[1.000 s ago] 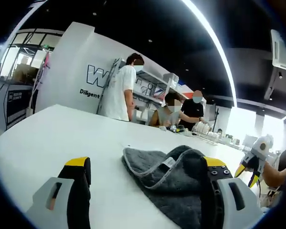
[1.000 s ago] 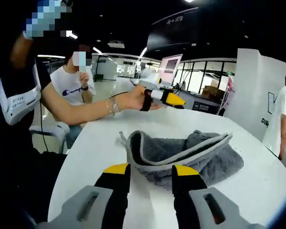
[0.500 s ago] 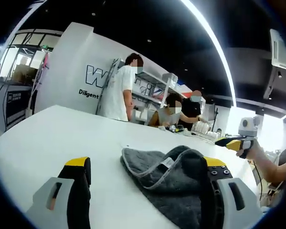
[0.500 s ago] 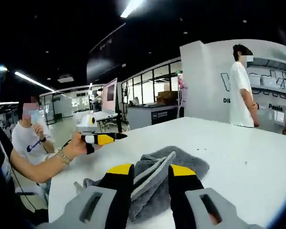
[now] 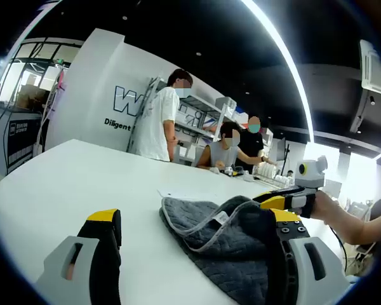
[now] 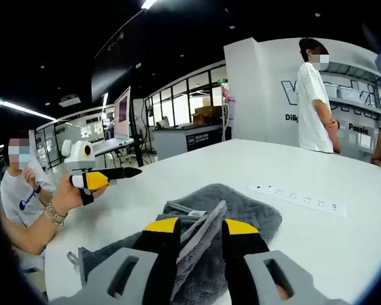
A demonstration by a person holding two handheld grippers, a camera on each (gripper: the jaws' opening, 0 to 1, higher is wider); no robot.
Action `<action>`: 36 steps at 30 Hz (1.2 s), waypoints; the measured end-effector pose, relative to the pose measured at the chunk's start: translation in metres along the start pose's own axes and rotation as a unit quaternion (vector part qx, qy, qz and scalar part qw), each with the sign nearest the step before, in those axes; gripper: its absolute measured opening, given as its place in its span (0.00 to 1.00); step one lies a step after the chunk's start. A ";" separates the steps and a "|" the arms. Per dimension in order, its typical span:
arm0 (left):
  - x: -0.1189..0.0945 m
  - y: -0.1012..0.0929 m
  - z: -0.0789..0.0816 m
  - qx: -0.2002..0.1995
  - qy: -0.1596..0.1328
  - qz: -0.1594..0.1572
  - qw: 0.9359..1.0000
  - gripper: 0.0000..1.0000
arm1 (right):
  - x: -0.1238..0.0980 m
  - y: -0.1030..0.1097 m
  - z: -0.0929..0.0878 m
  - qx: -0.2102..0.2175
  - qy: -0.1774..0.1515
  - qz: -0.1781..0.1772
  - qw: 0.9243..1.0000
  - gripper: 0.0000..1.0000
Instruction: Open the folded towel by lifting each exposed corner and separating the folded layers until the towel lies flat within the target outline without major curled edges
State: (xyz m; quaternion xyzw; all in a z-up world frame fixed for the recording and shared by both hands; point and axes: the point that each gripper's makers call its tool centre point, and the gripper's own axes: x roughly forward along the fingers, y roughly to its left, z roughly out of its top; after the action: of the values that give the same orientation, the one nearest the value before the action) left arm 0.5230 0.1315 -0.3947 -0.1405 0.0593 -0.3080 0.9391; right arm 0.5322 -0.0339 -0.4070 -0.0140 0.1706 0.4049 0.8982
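The right gripper (image 6: 192,232) has swung across the grey towel (image 6: 235,210), clenched on its lifted edge; the left gripper (image 5: 193,225) stays released, so unfolding is underway.

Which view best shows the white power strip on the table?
The right gripper view: the white power strip lies in plain sight on the table, beyond the grey towel. In the left gripper view a pale flat shape behind the towel may be the strip, but I cannot tell.
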 end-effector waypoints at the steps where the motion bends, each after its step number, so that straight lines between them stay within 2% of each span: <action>1: -0.002 -0.005 -0.002 0.000 -0.001 -0.001 1.000 0.93 | 0.004 -0.005 0.001 0.000 0.005 -0.002 1.000 0.20; 2: -0.003 -0.007 -0.003 0.000 -0.001 -0.001 1.000 0.93 | 0.005 -0.008 -0.001 -0.003 0.015 -0.007 1.000 0.19; 5: -0.005 -0.007 -0.002 -0.002 -0.002 -0.004 1.000 0.93 | 0.003 -0.005 -0.010 -0.014 0.031 -0.003 0.999 0.03; 6: -0.005 -0.007 -0.002 -0.002 -0.002 -0.004 1.000 0.93 | 0.002 -0.007 -0.012 -0.016 0.036 -0.002 0.999 0.01; 8: -0.005 -0.008 -0.002 -0.002 -0.002 -0.005 1.000 0.93 | 0.000 -0.006 -0.014 -0.017 0.036 -0.001 0.999 0.01; 10: -0.008 -0.021 -0.008 -0.001 -0.001 -0.008 1.000 0.93 | -0.003 -0.005 -0.013 -0.016 0.029 0.004 0.999 0.01; 12: -0.010 -0.029 -0.013 0.003 0.007 -0.020 1.000 0.93 | -0.010 0.007 -0.009 -0.016 0.013 0.010 1.000 0.01; 15: -0.014 -0.039 -0.021 0.026 0.033 -0.049 0.998 0.93 | -0.015 0.012 -0.002 -0.030 0.005 0.016 0.999 0.01; 18: -0.016 -0.037 -0.027 0.051 0.053 -0.041 0.996 0.93 | -0.020 0.015 0.004 -0.048 0.002 0.021 0.999 0.01; 21: -0.015 -0.025 -0.032 0.074 0.077 -0.032 0.994 0.93 | -0.030 0.026 0.010 -0.074 -0.003 0.029 0.997 0.01; 24: -0.017 -0.029 -0.042 0.092 0.101 -0.048 0.989 0.93 | -0.038 0.038 0.017 -0.093 -0.015 0.038 0.995 0.01; 26: -0.018 -0.028 -0.047 0.105 0.113 -0.042 0.987 0.93 | -0.044 0.047 0.023 -0.097 -0.025 0.047 0.994 0.01; 30: -0.020 -0.027 -0.050 0.106 0.118 -0.040 0.987 0.93 | -0.053 0.073 0.027 -0.116 -0.038 0.074 0.990 0.00; 36: -0.023 -0.026 -0.053 0.105 0.124 -0.031 0.986 0.93 | -0.059 0.111 0.014 -0.155 -0.021 0.114 0.981 0.01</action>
State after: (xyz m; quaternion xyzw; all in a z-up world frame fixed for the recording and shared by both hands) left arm 0.4801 0.1132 -0.4366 -0.0036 0.1380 -0.3566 0.9240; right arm 0.4188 0.0002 -0.3628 -0.1247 0.0872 0.5265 0.8364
